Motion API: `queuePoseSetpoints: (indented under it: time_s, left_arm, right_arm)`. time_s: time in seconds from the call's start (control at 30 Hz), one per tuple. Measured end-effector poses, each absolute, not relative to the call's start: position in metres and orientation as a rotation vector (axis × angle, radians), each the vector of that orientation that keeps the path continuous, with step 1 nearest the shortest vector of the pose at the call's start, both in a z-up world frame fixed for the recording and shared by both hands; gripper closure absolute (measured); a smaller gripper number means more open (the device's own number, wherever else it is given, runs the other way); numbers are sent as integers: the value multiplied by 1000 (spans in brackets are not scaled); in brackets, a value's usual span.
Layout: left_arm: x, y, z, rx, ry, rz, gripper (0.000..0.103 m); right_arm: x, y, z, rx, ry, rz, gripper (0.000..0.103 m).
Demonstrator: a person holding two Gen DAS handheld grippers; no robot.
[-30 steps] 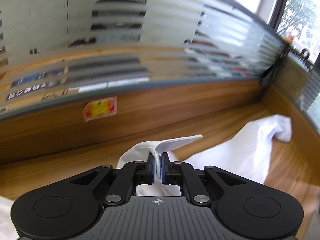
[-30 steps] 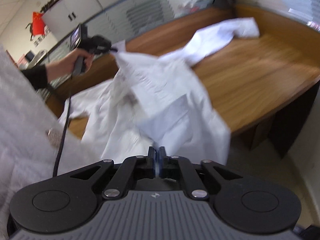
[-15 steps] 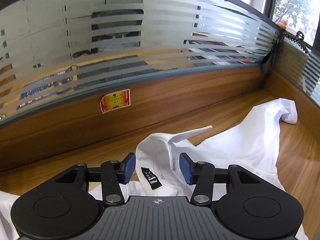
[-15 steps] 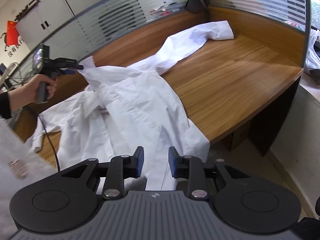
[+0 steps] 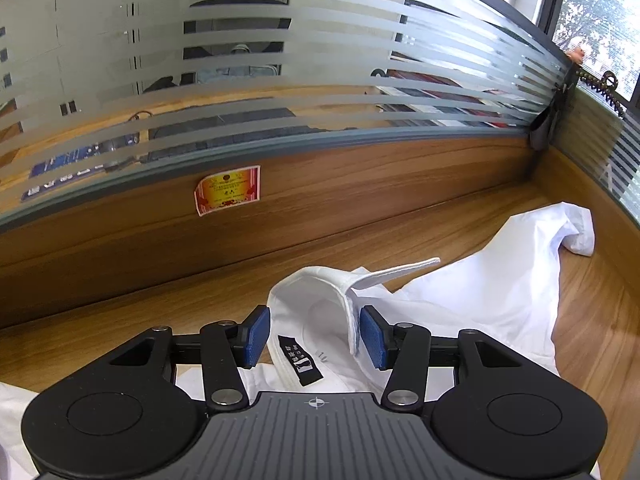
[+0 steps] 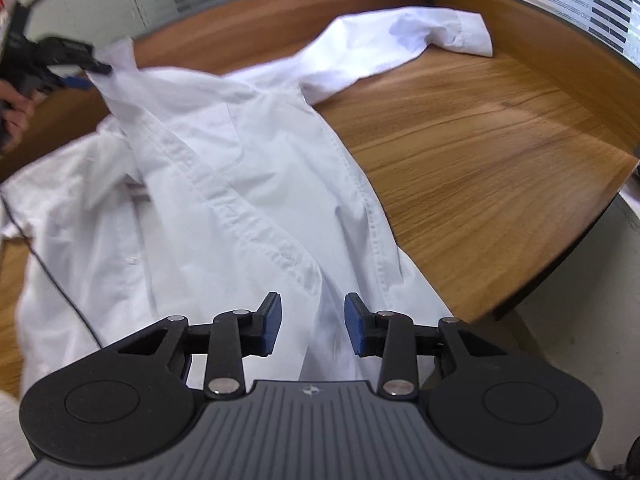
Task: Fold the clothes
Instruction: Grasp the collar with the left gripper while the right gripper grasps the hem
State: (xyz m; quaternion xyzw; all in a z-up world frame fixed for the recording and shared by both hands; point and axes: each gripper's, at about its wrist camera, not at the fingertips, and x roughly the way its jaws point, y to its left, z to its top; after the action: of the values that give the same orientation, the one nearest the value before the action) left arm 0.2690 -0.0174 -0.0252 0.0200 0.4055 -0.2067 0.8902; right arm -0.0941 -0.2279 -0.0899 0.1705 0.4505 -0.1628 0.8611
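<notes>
A white shirt (image 6: 240,160) lies spread face up on the wooden desk (image 6: 480,140), its lower edge hanging over the front edge. My left gripper (image 5: 314,320) is open, with the collar (image 5: 320,284) and its black label (image 5: 300,360) lying loose between the blue pads. In the right wrist view it shows blurred at the top left (image 6: 86,68), held by a hand (image 6: 16,112). My right gripper (image 6: 313,320) hovers over the shirt's lower front; its jaws are closing with a fabric fold between them, pads not touching it. One sleeve (image 6: 420,36) stretches toward the far corner.
A striped glass partition (image 5: 280,80) on a wooden wall panel with a red and yellow sticker (image 5: 228,188) bounds the desk behind and to the right. A thin black cable (image 6: 60,292) crosses the shirt's left side. The floor (image 6: 580,300) lies beyond the desk's curved edge.
Both grippers were shut on the shirt and have opened, letting it drop flat onto the desk. The right gripper has come down and closer to the shirt's lower part.
</notes>
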Motion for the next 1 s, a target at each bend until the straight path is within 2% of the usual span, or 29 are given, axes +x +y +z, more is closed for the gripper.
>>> queuePoseSetpoints:
  time_s: [0.03,0.1,0.23,0.3,0.4,0.47,0.8,1.0]
  left_arm:
    - [270,-18,-26,40,845,-432,50]
    - [272,-19,-28,39,850,-434,50]
    - [275,-20,-32,35,858,-438,54]
    - [276,-21,-34,35,864,-457,73]
    - [275,-23,-37,41,858,-479,89]
    - [274,-25,-36,34,851,-489,95]
    - [280,-19,-13,-62,845,-485,97]
    - [281,-19,-21,-32,874,-475,96]
  right_arm:
    - [-89,-228,-94,350,961,-350,81]
    - [-81,-229,-99,337,984,-360,93]
    - [-80,-229,-93,332,983,-343,97]
    - [-84,-229,-86,338,969,-330,97]
    - [-94,-228,-72,353,941,-312,98]
    - [-103,-225,-61,361,914,-292,98]
    - [-168,-199,9,394,782,-69,101]
    - [-193,-190,13,485,779,56,101]
